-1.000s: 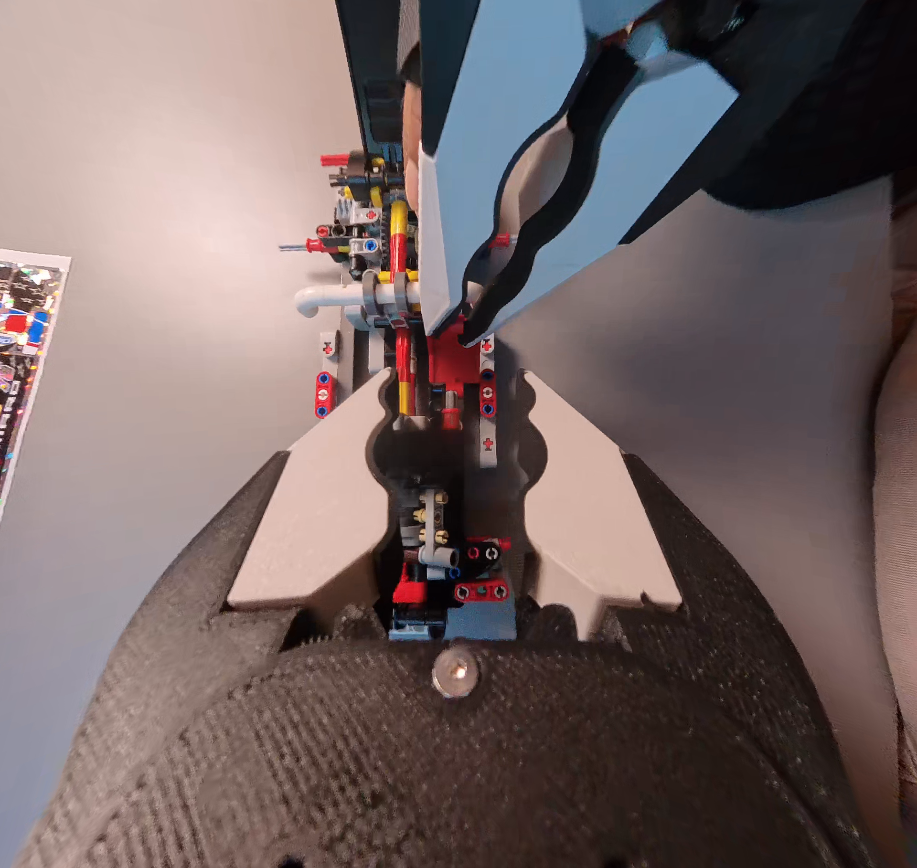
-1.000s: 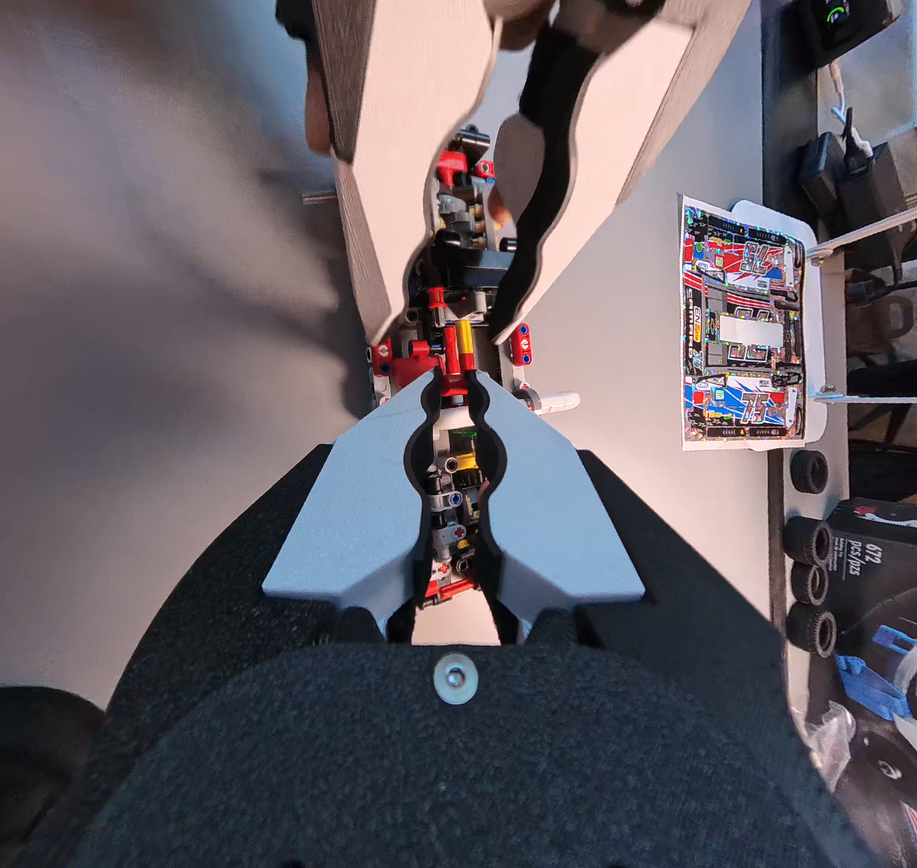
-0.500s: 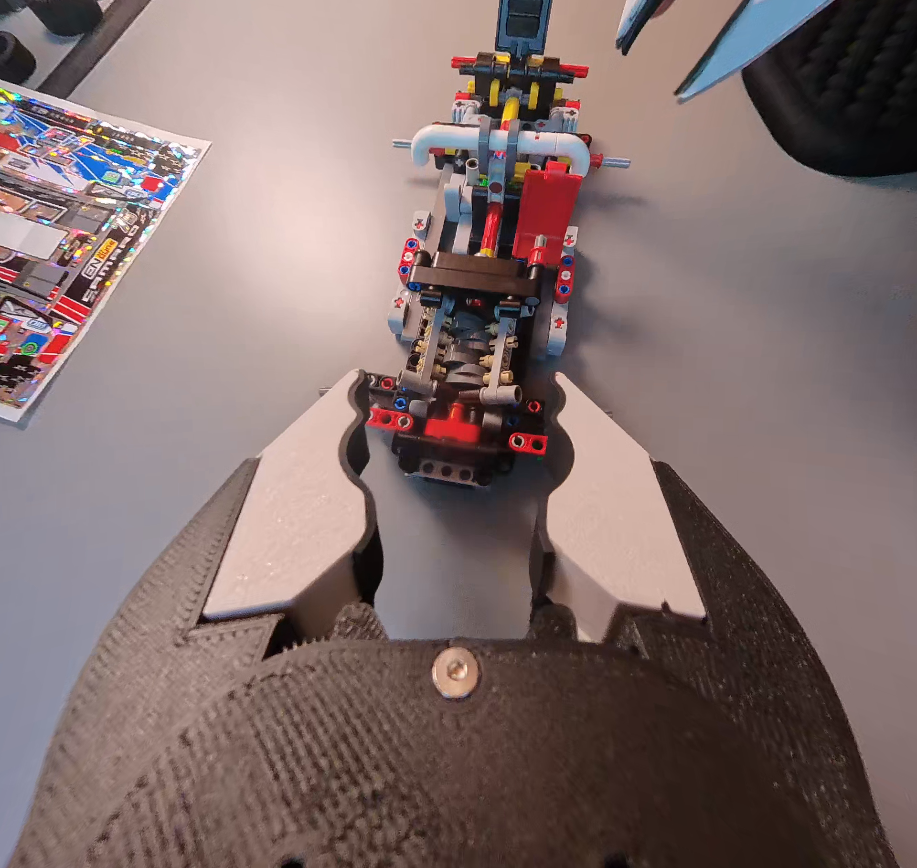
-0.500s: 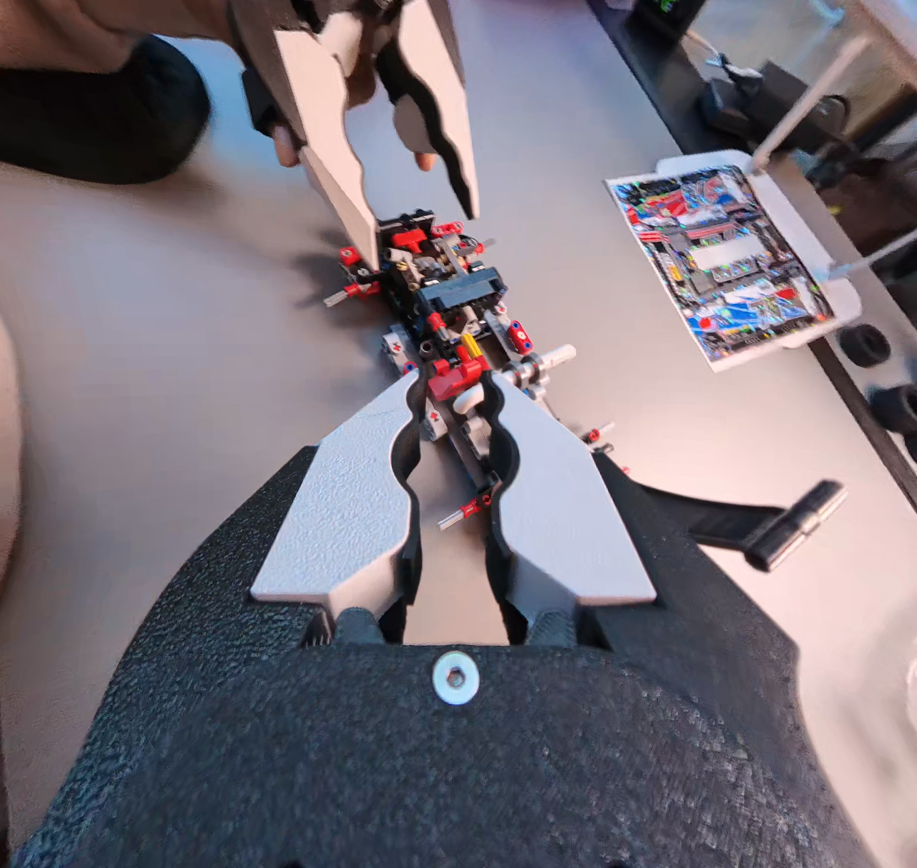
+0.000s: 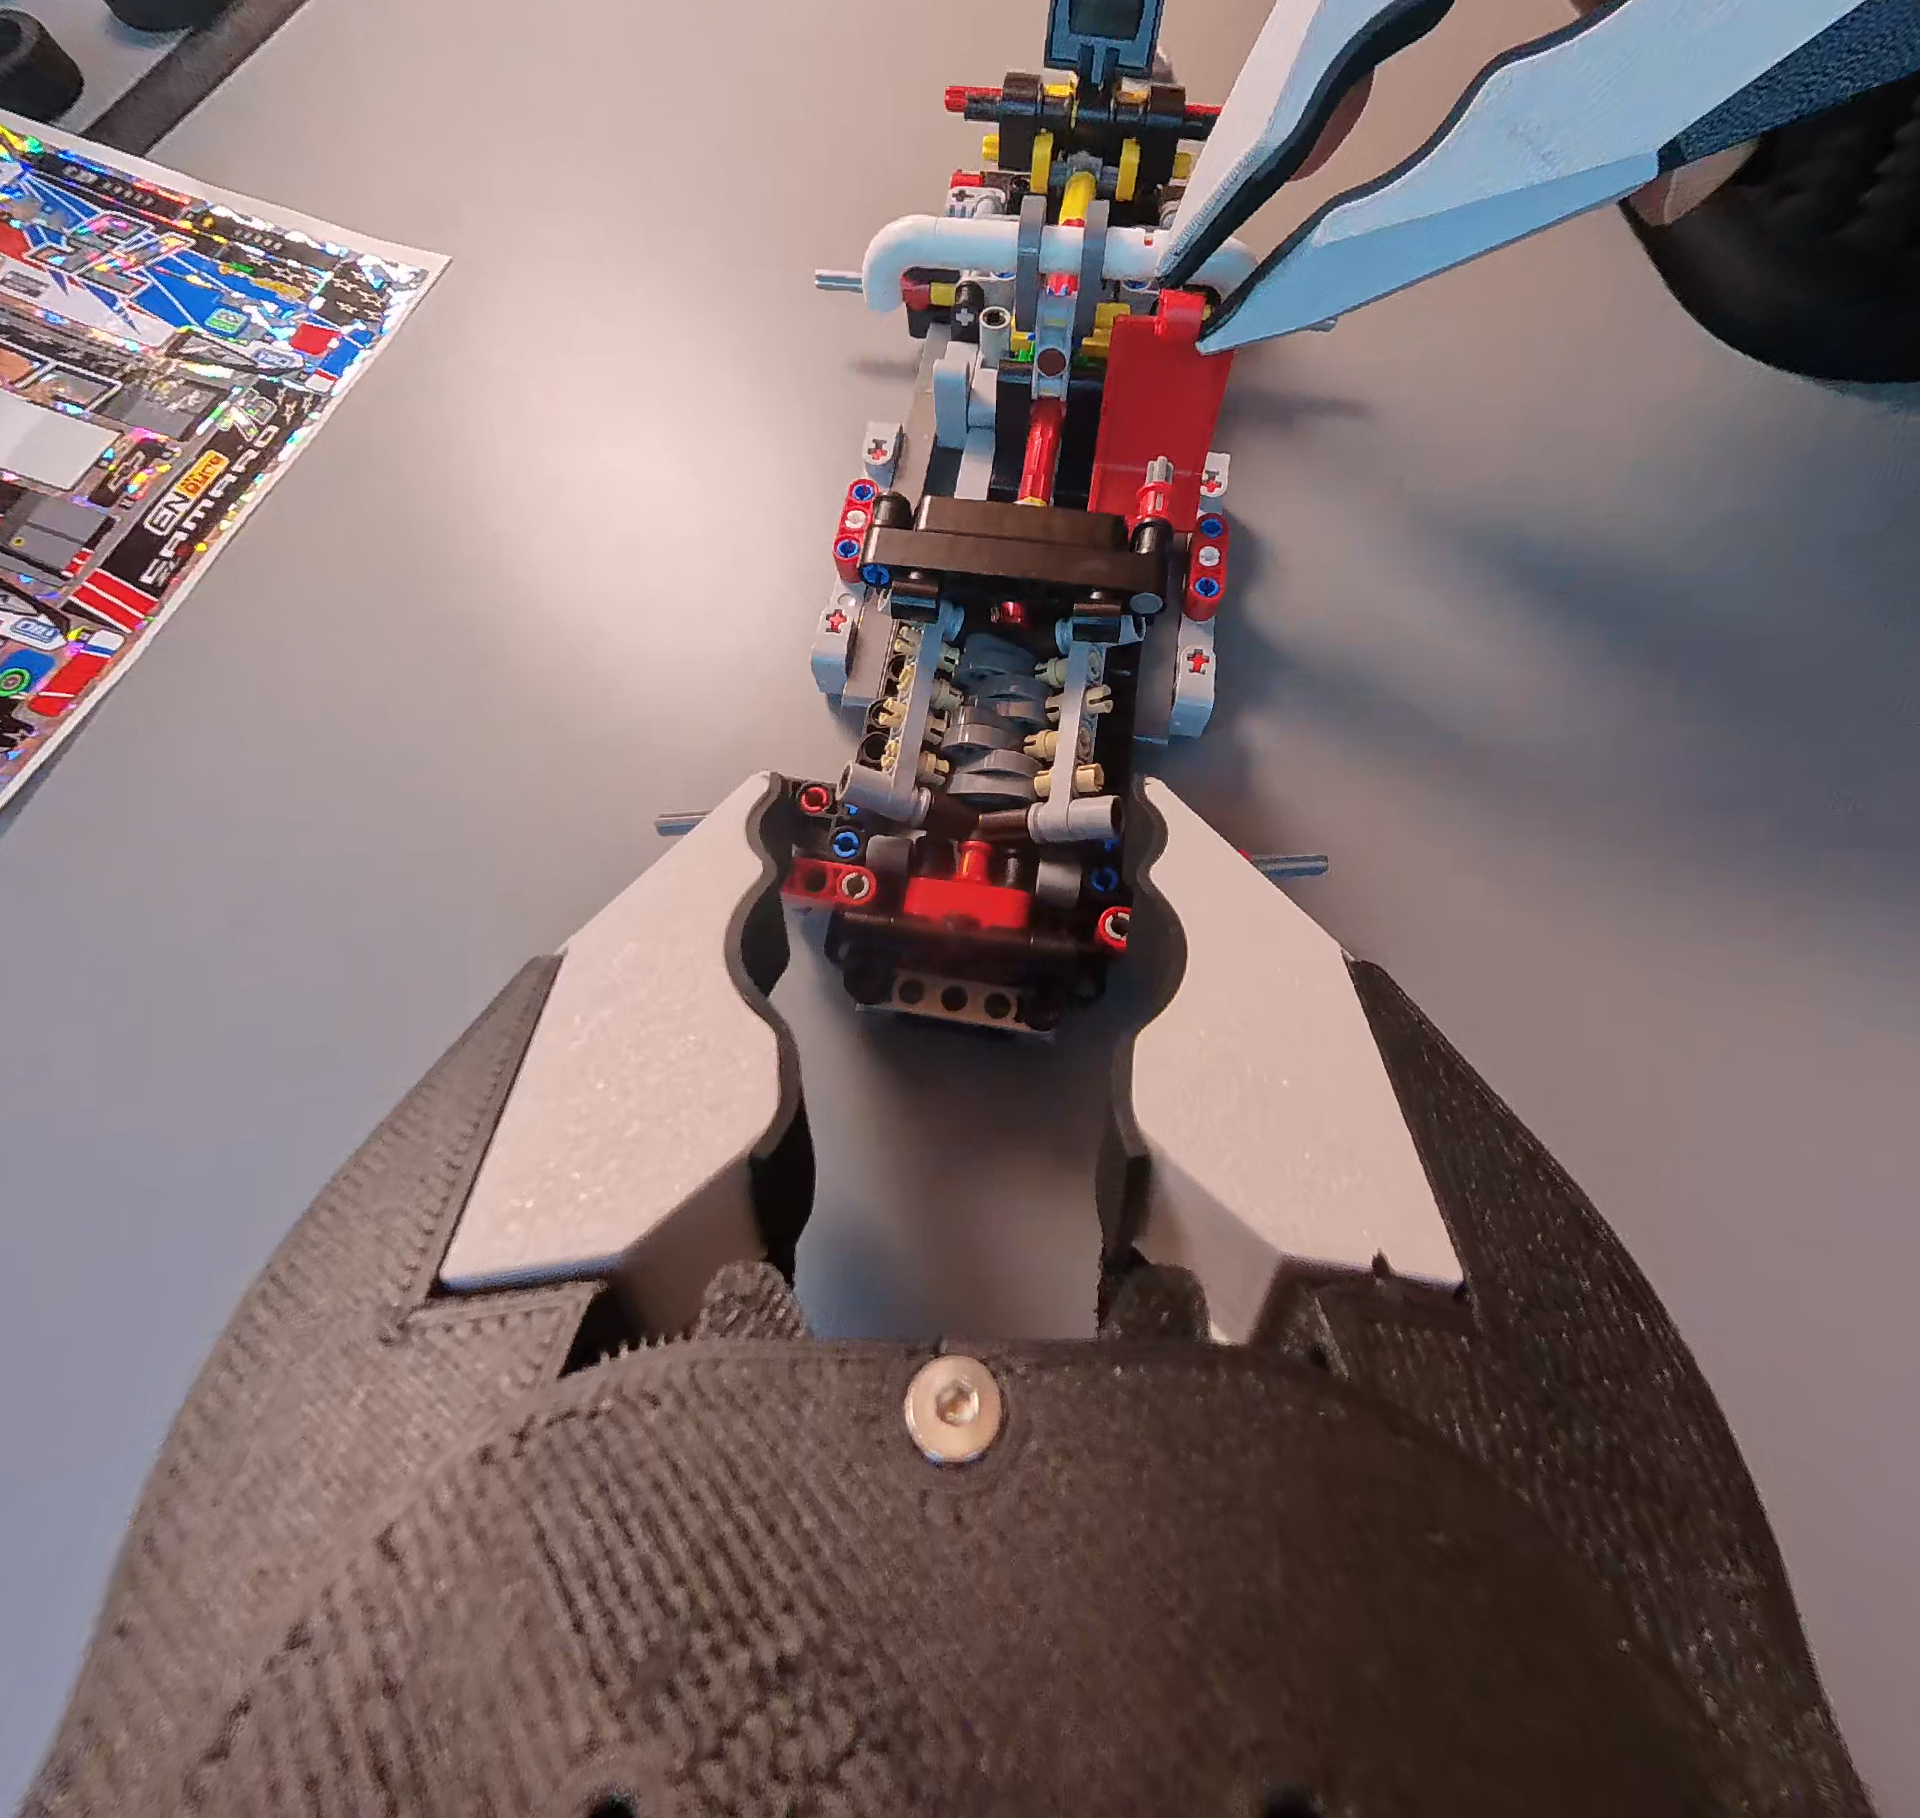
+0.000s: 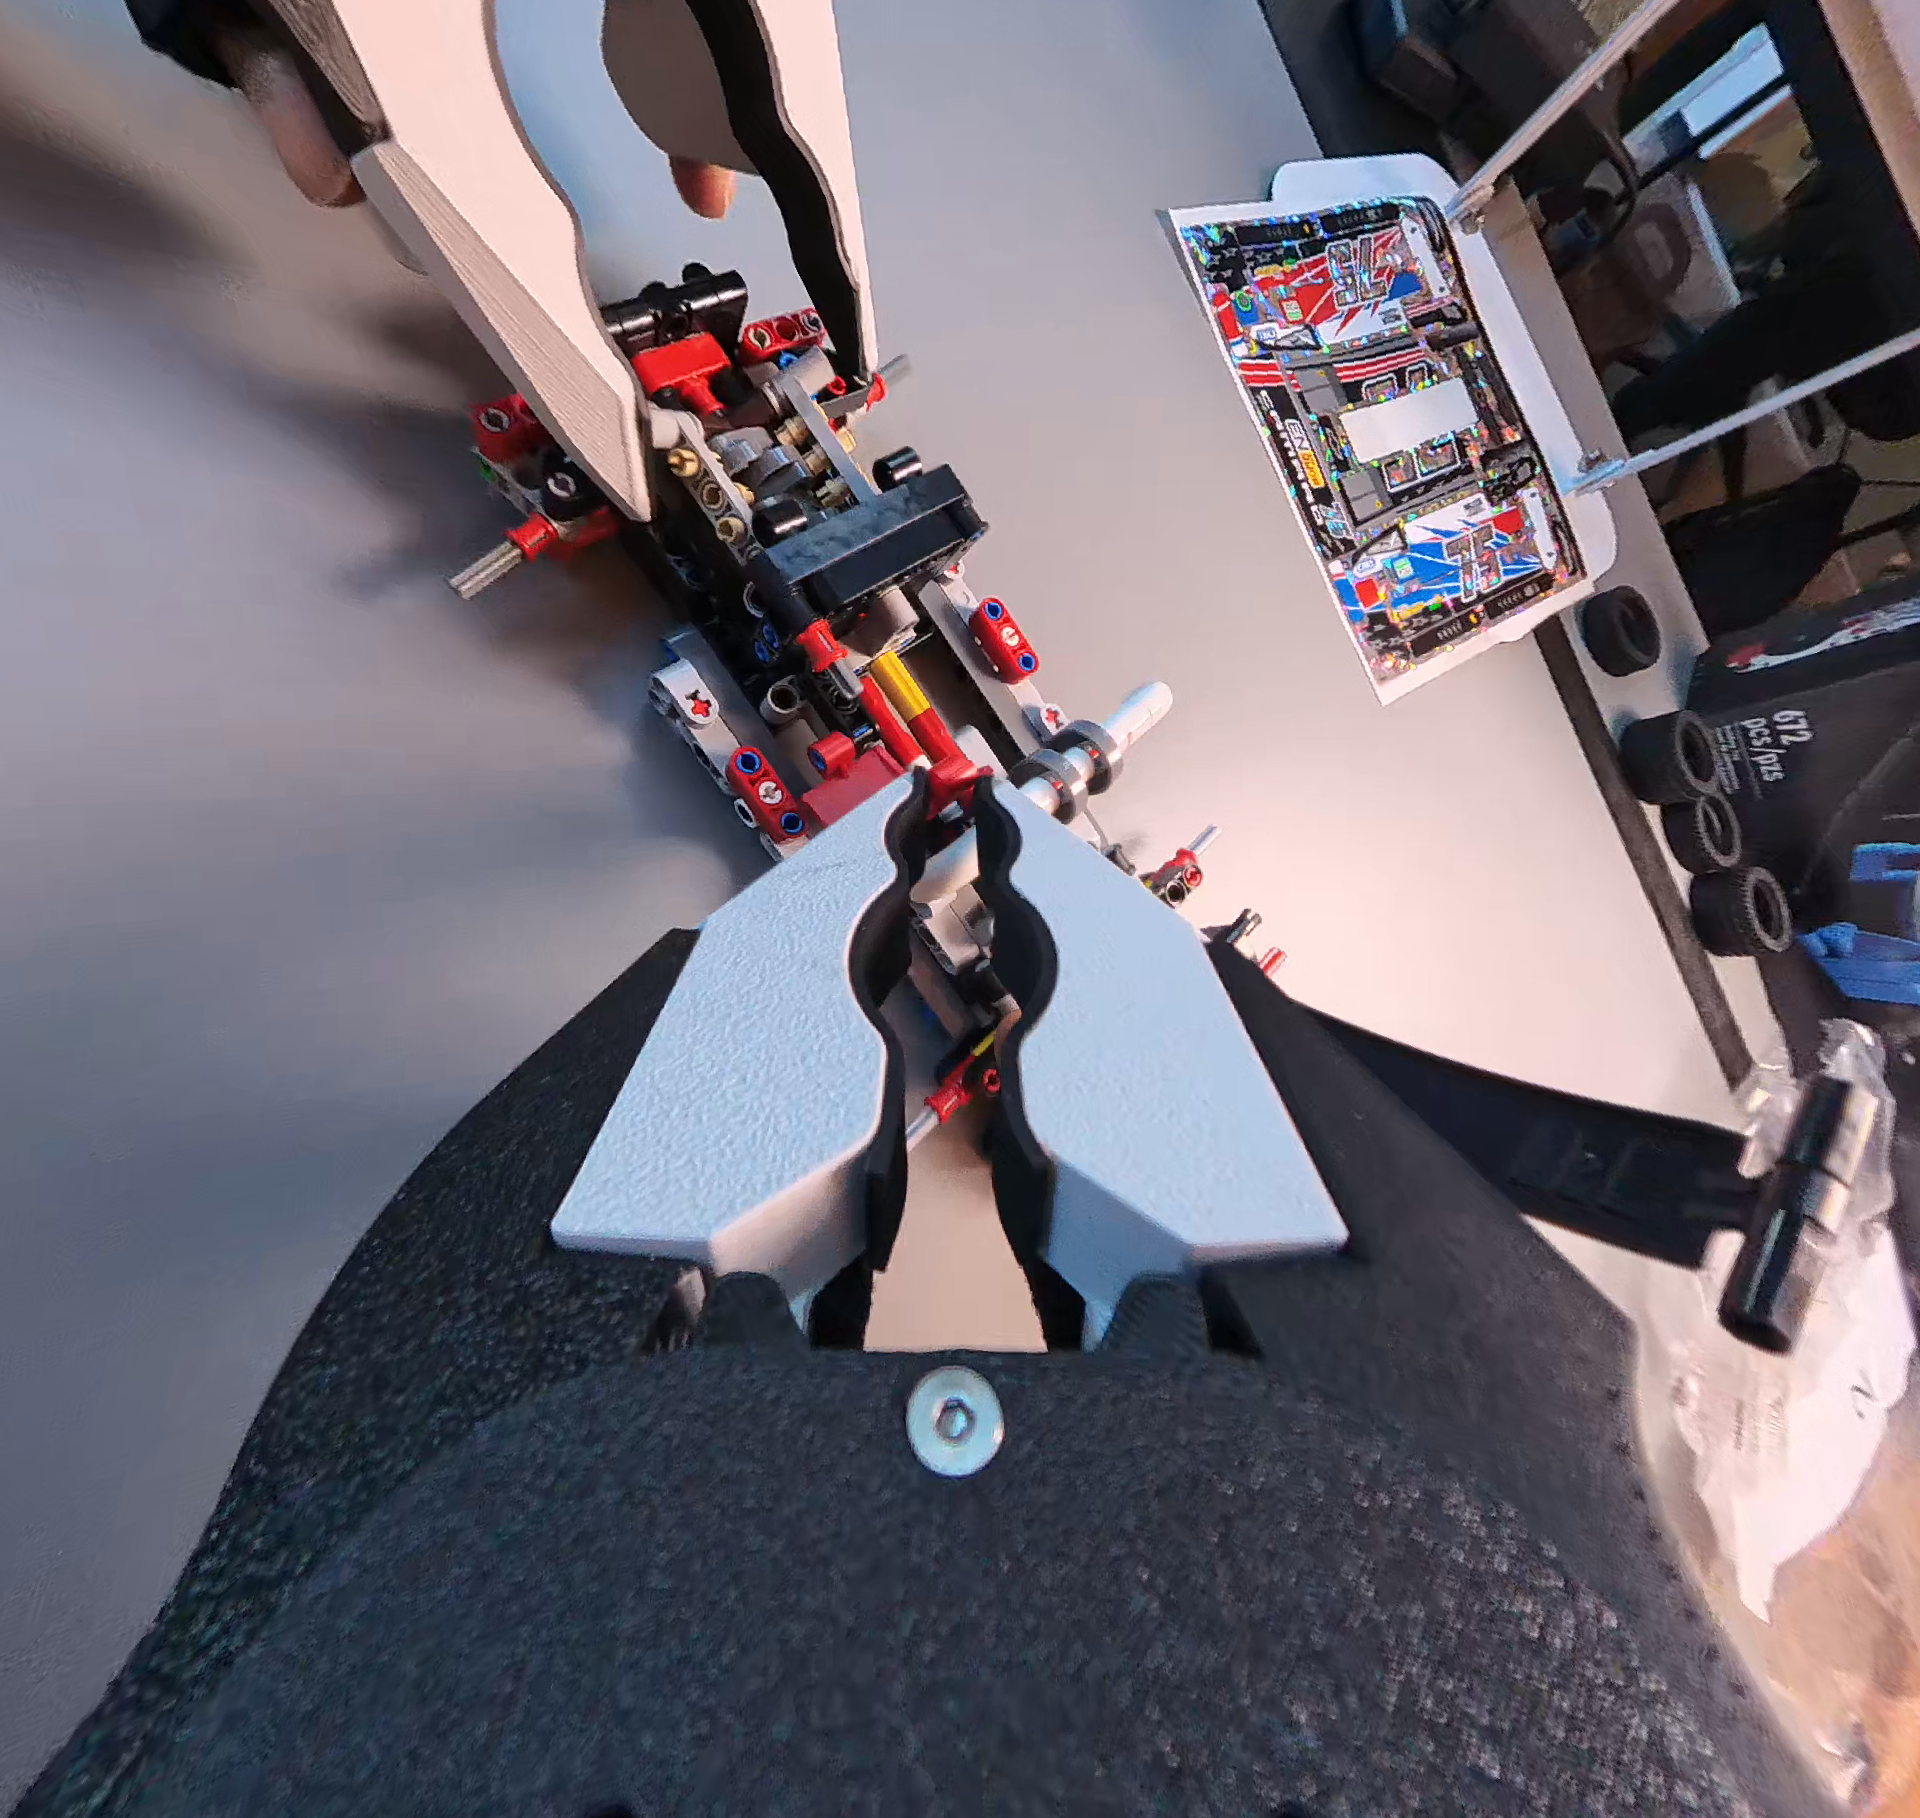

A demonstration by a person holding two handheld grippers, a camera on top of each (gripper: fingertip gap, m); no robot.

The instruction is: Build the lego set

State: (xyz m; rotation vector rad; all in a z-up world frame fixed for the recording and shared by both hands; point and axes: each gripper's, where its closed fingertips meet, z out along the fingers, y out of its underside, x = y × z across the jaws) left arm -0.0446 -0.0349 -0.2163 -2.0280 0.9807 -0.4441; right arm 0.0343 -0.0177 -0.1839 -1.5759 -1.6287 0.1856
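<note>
The Lego car chassis [image 5: 997,563] lies flat on the grey table, a long build of black, grey, red and yellow parts. My left gripper [image 5: 956,802] is open, and its fingers closely flank the chassis's rear end. In the right wrist view it [image 6: 743,438] straddles the far end of the chassis [image 6: 862,542]. My right gripper [image 6: 951,786] is narrowly closed with a red part between its tips. In the left wrist view it [image 5: 1195,305] comes in from the upper right and pinches the far corner of the red panel [image 5: 1158,407].
A shiny sticker sheet [image 5: 156,438] lies left of the chassis, also in the right wrist view [image 6: 1392,438]. Black tyres [image 6: 1704,833] and a dark box [image 6: 1818,729] sit at the table edge. A dark long part [image 6: 1558,1145] extends from the chassis front. A plastic bag [image 6: 1766,1456] lies nearby. Tip to tip, the grippers are about 10 cm apart.
A second ago both grippers held the chassis. Half a second ago it lay on the table with the right gripper lifted away. The right gripper has come back down onto the red panel.
</note>
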